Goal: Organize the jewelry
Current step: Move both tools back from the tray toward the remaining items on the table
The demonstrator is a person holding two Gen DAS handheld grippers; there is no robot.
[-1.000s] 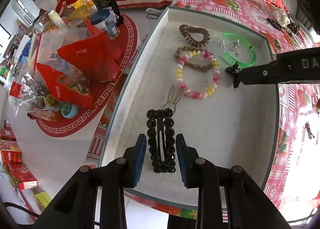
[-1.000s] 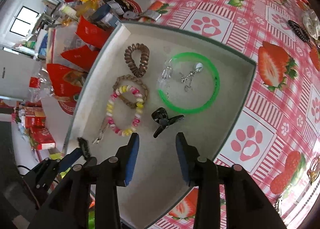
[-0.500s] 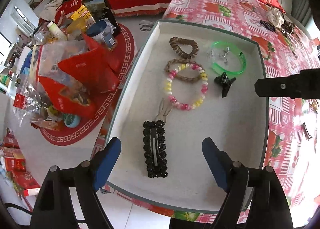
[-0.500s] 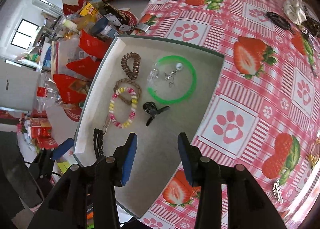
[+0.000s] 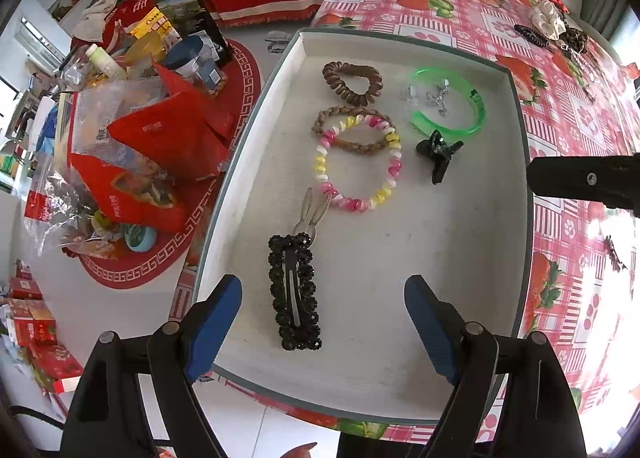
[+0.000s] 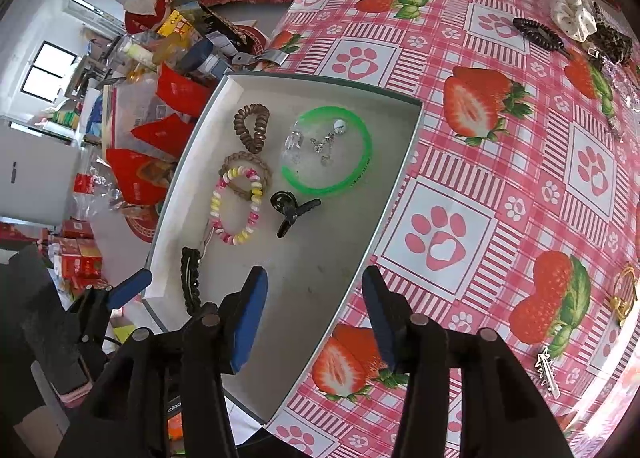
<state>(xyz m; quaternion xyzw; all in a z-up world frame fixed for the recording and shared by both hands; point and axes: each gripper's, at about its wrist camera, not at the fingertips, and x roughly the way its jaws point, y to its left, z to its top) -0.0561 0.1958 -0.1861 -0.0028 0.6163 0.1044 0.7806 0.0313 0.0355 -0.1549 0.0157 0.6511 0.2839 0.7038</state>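
A grey tray (image 5: 460,282) (image 6: 320,282) lies on the strawberry tablecloth. It holds a black beaded hair clip (image 5: 295,290) (image 6: 189,278), a pink and yellow bead bracelet (image 5: 357,162) (image 6: 236,202), a brown braided tie (image 5: 352,144), a brown coil tie (image 5: 352,83) (image 6: 252,127), a green bangle (image 5: 448,106) (image 6: 332,154) and a small black claw clip (image 5: 438,152) (image 6: 290,210). My left gripper (image 5: 323,324) is open and empty above the beaded clip. My right gripper (image 6: 314,312) is open and empty over the tray's near right edge.
More pieces lie on the cloth: a dark coil tie (image 6: 536,32), a white scrunchie (image 6: 572,14), a gold piece (image 6: 624,294) and a small pin (image 6: 546,372). Left of the table, red bags and boxes (image 5: 152,146) crowd a lower surface.
My left gripper opened, let go of the black beaded clip in the tray and drew back. My right gripper drew back from the claw clip towards the tray's right edge and opened wider.
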